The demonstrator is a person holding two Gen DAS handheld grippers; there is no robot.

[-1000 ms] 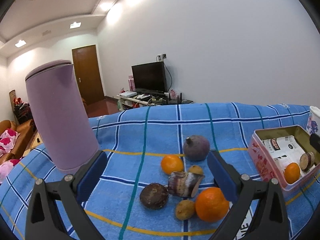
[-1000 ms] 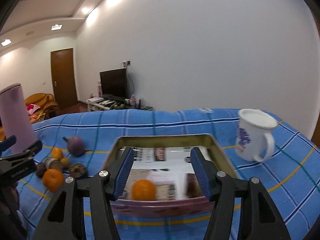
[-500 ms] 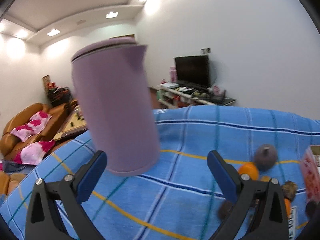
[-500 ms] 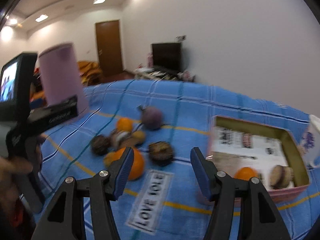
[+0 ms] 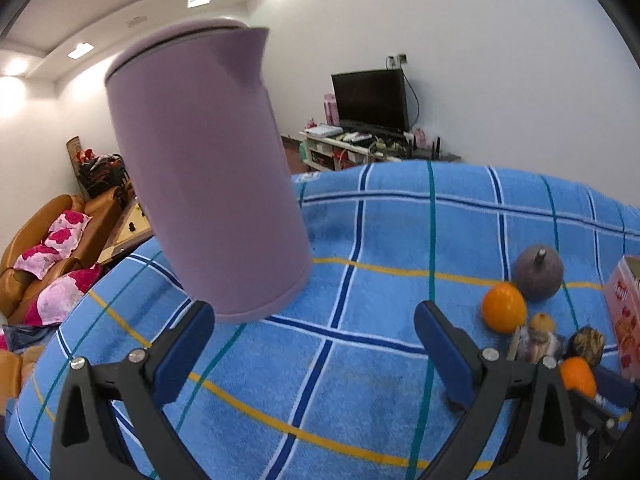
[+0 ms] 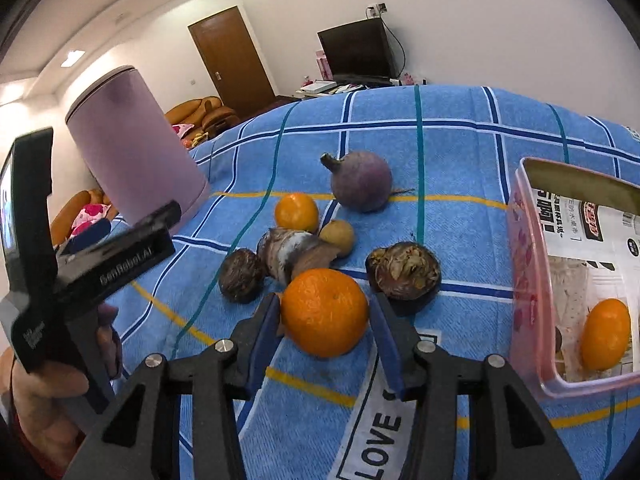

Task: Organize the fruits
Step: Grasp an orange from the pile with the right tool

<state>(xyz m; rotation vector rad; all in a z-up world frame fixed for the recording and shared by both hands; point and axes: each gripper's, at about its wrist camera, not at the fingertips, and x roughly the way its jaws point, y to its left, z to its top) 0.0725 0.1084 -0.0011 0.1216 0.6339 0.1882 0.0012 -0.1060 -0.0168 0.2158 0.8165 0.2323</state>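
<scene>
In the right wrist view my right gripper (image 6: 326, 318) is open, its jaws on either side of a large orange (image 6: 324, 312) lying on the blue checked cloth; I see no squeeze on it. Behind it lie a small orange (image 6: 296, 212), a purple round fruit (image 6: 361, 186), a brown halved fruit (image 6: 403, 271), a dark round fruit (image 6: 241, 275) and a yellowish small fruit (image 6: 337, 235). The pink box (image 6: 528, 276) at right holds another orange (image 6: 605, 334). My left gripper (image 5: 316, 344) is open and empty, in front of the purple jug (image 5: 208, 168).
The purple jug (image 6: 132, 156) stands at the cloth's left side. The left gripper's body (image 6: 80, 264) and the hand holding it are at the left of the right wrist view. A "LOVE" label (image 6: 380, 432) lies on the cloth under the right gripper. A sofa and a TV stand lie beyond the table.
My right gripper swung from over the pink box to the fruit pile and now brackets the large orange. My left gripper turned left toward the purple jug.
</scene>
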